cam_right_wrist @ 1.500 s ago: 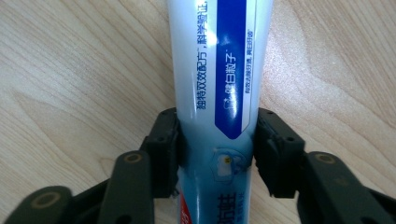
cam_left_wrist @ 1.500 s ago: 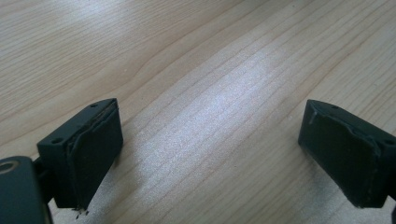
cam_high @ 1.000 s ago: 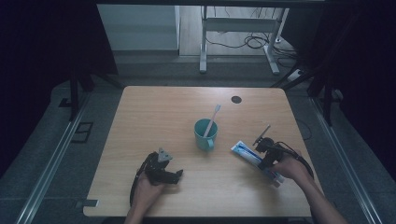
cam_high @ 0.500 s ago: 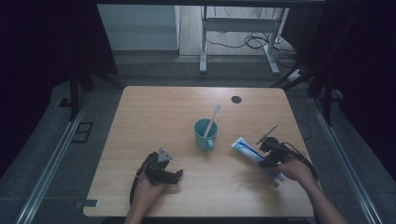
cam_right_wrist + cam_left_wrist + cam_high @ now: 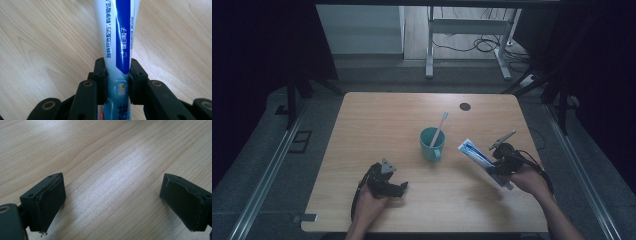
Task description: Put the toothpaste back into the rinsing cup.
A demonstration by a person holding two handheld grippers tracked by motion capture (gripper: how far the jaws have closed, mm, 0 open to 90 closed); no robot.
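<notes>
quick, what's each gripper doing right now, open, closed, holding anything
Left gripper: open, nothing between its jaws, just bare table.
Right gripper: closed on the toothpaste tube.

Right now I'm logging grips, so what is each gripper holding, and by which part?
The right gripper is clamped on the toothpaste tube near one end. The left gripper is open and holds nothing.

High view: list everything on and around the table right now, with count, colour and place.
toothpaste tube: 1, white and blue, clamped in the right gripper
mug: 1, teal, table centre
toothbrush: 1, pale, standing in the mug
table: 1, light wood
round hole cap: 1, dark, far right of the table
left gripper: 1, black, near left, jaws open
right gripper: 1, black, near right
</notes>
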